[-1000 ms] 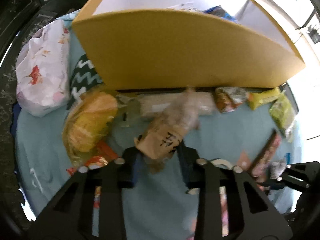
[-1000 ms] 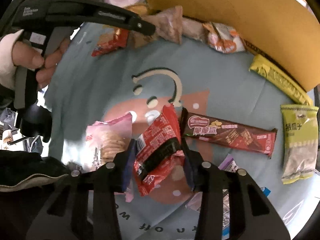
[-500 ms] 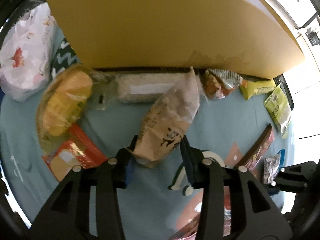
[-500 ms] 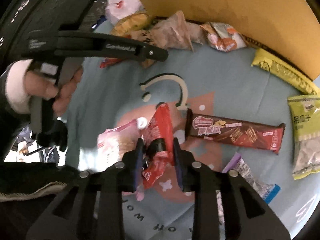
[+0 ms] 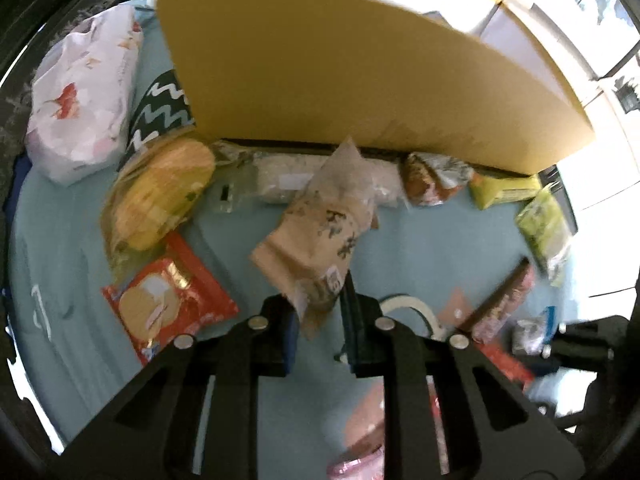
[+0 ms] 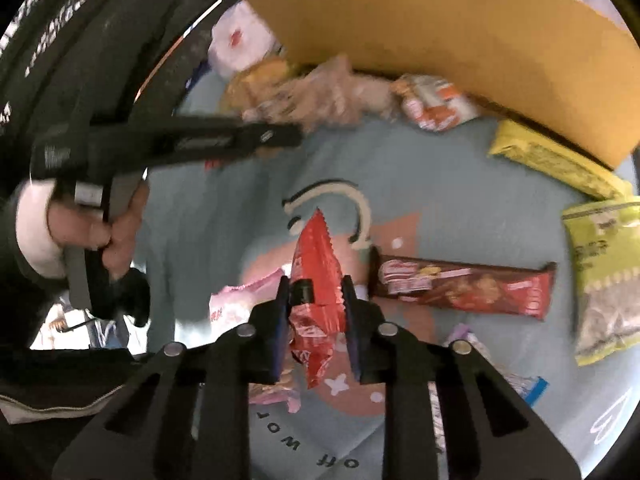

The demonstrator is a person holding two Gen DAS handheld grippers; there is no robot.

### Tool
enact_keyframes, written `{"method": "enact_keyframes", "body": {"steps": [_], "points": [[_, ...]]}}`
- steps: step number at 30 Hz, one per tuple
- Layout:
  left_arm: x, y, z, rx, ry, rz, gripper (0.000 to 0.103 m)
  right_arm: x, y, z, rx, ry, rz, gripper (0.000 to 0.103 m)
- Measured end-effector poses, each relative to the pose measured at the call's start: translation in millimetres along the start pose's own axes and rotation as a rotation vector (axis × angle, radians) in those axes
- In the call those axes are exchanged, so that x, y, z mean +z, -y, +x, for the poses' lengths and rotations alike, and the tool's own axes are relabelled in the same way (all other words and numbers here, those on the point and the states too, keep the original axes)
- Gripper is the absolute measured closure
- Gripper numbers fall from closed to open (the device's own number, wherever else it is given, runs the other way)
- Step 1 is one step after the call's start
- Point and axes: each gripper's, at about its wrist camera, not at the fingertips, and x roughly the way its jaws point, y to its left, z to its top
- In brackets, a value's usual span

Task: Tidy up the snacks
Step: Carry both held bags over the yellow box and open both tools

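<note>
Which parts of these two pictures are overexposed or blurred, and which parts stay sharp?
Left wrist view: the window area at the upper right is blown out to white; the tan snack bag is slightly smeared, while the black gripper frame looks sharp. Right wrist view: the snacks along the cardboard box and the hand are motion-blurred; the red packet is clearer.
</note>
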Motion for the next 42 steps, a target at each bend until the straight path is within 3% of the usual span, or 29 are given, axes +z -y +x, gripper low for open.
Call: {"method": "enact_keyframes", "body": {"steps": [7, 16, 26, 36, 42], "points": [[-16.5, -9.8, -13.9, -0.018, 0.013, -0.035, 0.085, -2.1, 8.4, -19.6, 0.001, 0.042, 0.014, 0.079], [-13.4, -12.9, -36.3, -0.045, 0.062, -0.046, 0.085, -2.2, 0.3, -36.7, 0.004, 0.092, 0.02, 0.079], [-12.6, -2.8, -108.1, -0.07, 0.175, -0.003, 0.085, 14.7, -2.0, -81.9, 0.018, 0.196, -0.008, 0.079], [17.6, 17.4, -163.1, -0.083, 0.3, 0.044, 0.085, 47.0, -3.7, -142.4, 0.015, 0.353, -0.055, 0.079], [64.2, 31.1, -165.4, -0.088, 0.337, 0.072, 0.085, 84.3, 11.5, -168.6, -0.03, 0.449, -0.05, 0.079]]}}
